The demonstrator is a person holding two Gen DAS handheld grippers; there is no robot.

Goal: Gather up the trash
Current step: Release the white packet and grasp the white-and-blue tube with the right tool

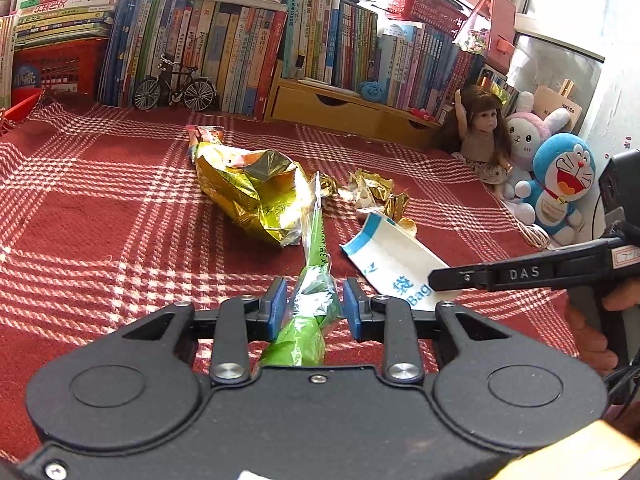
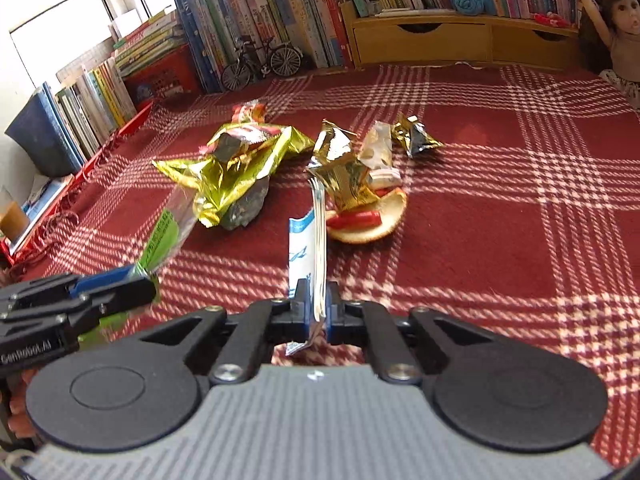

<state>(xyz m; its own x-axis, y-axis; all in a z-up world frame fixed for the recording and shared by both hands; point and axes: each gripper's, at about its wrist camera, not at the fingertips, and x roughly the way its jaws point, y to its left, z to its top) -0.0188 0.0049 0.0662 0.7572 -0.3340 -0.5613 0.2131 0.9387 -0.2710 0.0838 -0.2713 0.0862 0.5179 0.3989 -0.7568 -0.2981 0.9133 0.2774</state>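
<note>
Left gripper (image 1: 314,312) spread around green wrapper (image 1: 316,292) (not yet pinched); right gripper (image 2: 316,312) clenched on white bag (image 2: 306,248). Close squarely before lifting.

The red-and-white checked cloth (image 1: 100,208) looks woven and rough, not shiny. At the middle of the left wrist view, the big gold wrapper (image 1: 248,192) is crinkly foil, very shiny. The green wrapper (image 1: 310,300) is thin, clear, glossy plastic. The white bag (image 2: 308,256) looks like smooth paper with a silvery edge. Both grippers are matt black plastic with blue pads (image 1: 276,306). The drawer box (image 2: 424,42) at the top looks like smooth wood.
</note>
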